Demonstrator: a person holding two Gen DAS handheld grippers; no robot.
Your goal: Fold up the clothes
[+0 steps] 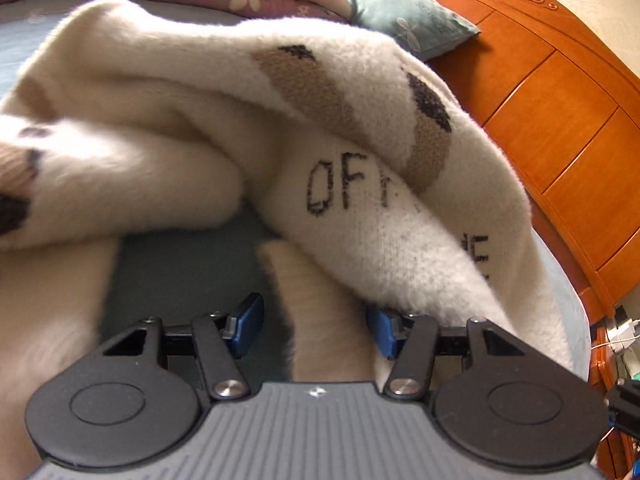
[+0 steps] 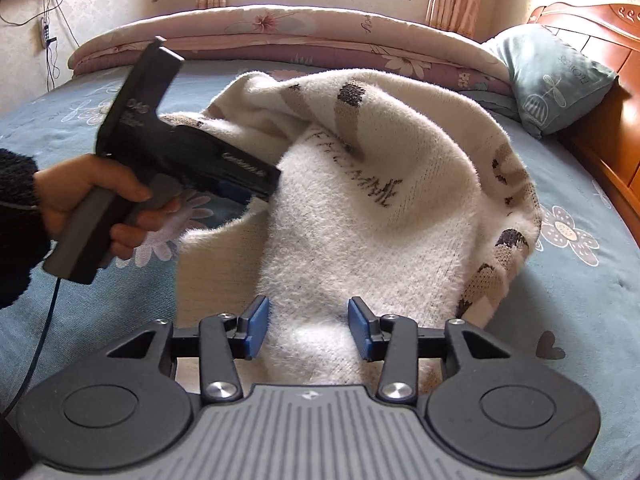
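A fluffy cream sweater (image 2: pixel 360 216) with brown and black patches and black lettering lies bunched and arched on the bed. In the left wrist view the sweater (image 1: pixel 360 216) looms over my left gripper (image 1: pixel 315 330). This gripper is open, with a strip of cream fabric running between its blue pads (image 1: pixel 252 320). My right gripper (image 2: pixel 307 328) also stands open at the sweater's near edge, and fabric fills the gap between its fingers. A hand (image 2: pixel 92 196) holds the left gripper (image 2: pixel 240 194), whose tip touches the sweater's left edge.
The bed has a blue floral sheet (image 2: pixel 580 300). A rolled pink quilt (image 2: pixel 280 36) lies along the far side. A teal pillow (image 2: pixel 552 76) leans on the orange wooden headboard (image 1: pixel 560 120) at the right. A window sits behind the bed.
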